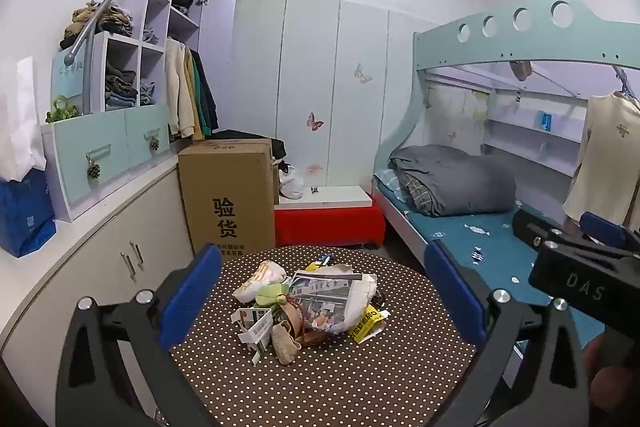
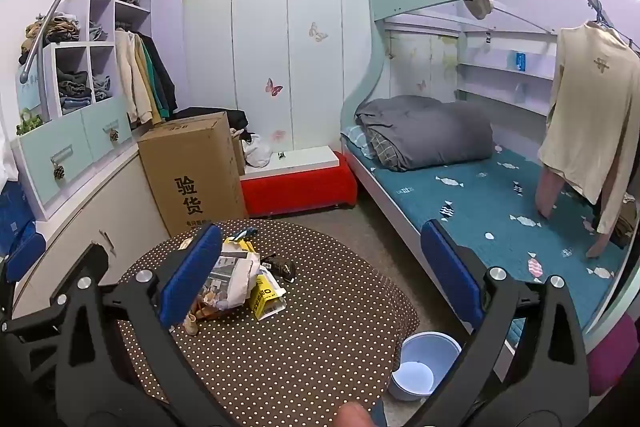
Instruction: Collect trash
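Both hand-held grippers, left (image 1: 322, 291) & right (image 2: 320, 271), level, spread wide, empty, hovering near side of trash pile (image 1: 308, 307) on tabletop (image 1: 340, 379).

Trash pile (image 1: 308, 303) heaped mid-table ahead of me: crumpled printed paper bag (image 1: 332, 297), yellow wrapper (image 1: 366, 325) at its right edge, torn green-white carton (image 1: 256, 327) left, beige scraps (image 1: 286, 343) in front, all touching.

Left gripper (image 1: 320, 301): fingers spread wide, nothing between them, held above near edge of worktop (image 1: 360, 379). Trash pile (image 1: 308, 303) at worktop centre: crumpled papers, printed bag, yellow wrapper (image 1: 368, 325) on pile's right side. Right gripper (image 1: 592, 263) at right edge of view; finger state unclear.
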